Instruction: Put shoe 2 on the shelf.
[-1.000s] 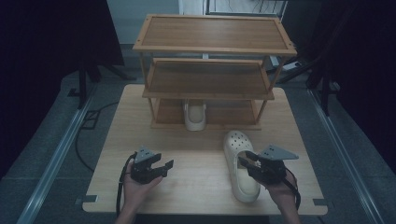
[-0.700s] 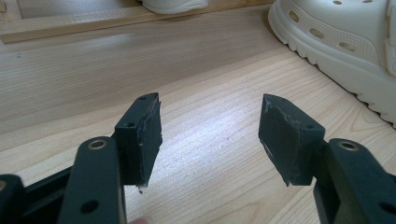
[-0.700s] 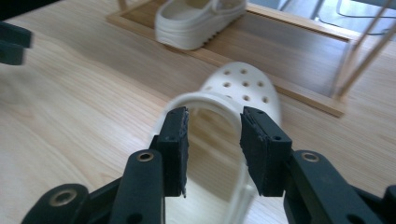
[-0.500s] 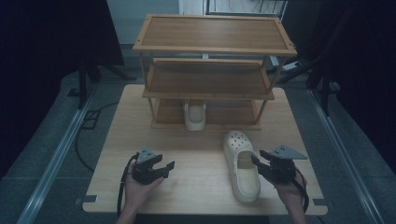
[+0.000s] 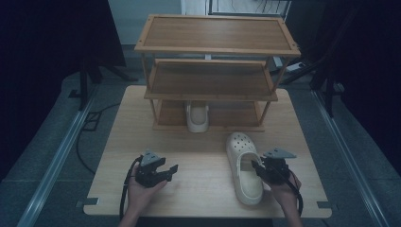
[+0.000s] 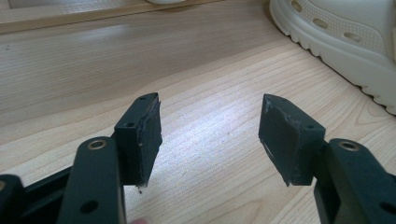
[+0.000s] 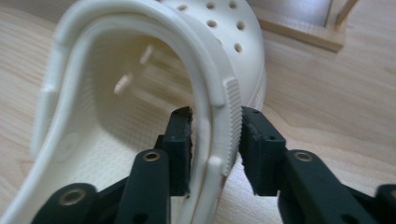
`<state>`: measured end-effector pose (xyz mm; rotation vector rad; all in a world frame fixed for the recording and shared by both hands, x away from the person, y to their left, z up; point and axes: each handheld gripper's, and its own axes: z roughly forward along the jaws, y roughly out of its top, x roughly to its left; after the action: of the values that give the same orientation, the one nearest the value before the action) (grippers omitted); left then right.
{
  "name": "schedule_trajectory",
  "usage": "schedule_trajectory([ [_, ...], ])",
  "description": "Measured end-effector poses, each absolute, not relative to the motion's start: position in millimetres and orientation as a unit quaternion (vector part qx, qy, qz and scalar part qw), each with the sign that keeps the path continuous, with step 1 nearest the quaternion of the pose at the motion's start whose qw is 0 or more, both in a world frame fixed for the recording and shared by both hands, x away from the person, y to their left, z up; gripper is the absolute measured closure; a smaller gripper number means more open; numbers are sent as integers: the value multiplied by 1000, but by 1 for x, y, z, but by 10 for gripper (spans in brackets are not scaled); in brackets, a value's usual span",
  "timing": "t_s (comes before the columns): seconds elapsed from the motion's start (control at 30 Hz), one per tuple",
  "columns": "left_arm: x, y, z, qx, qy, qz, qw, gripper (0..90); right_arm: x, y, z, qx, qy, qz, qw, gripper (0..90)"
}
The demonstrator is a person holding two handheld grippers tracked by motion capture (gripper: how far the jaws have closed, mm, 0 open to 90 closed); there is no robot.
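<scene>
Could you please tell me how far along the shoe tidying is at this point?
One clog already sits on the rack's bottom shelf. In hand: the right hand-held gripper has its jaws astride the side wall of the second clog on the table, closing on it. Left to do: lift it and shelve it beside the first. The left hand-held gripper is open and empty.

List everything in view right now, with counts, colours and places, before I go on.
clog on the table: 1, cream, right front of the table, its side wall between the right gripper's jaws
clog in the rack: 1, cream, bottom shelf
shoe rack: 1, brown wood, three shelves, back of the table
table: 1, light wood
left gripper: 1, black, open, nothing between the jaws, left front
right gripper: 1, black, jaws just closing around the clog wall
hands: 2, bottom edge
</scene>
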<state>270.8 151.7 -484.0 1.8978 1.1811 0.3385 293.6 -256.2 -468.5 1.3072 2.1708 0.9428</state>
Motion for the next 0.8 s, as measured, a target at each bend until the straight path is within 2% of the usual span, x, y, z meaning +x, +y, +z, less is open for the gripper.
schedule_trajectory([
  [0.13,271,152,-484,760,472,136,426,396,293,-256,-469,483,776,342,218,693],
  [0.23,271,152,-485,760,474,136,425,395,292,-253,-467,489,771,330,239,742],
  [0.8,272,152,-485,761,472,137,423,396,283,-252,-449,474,753,372,265,755],
])
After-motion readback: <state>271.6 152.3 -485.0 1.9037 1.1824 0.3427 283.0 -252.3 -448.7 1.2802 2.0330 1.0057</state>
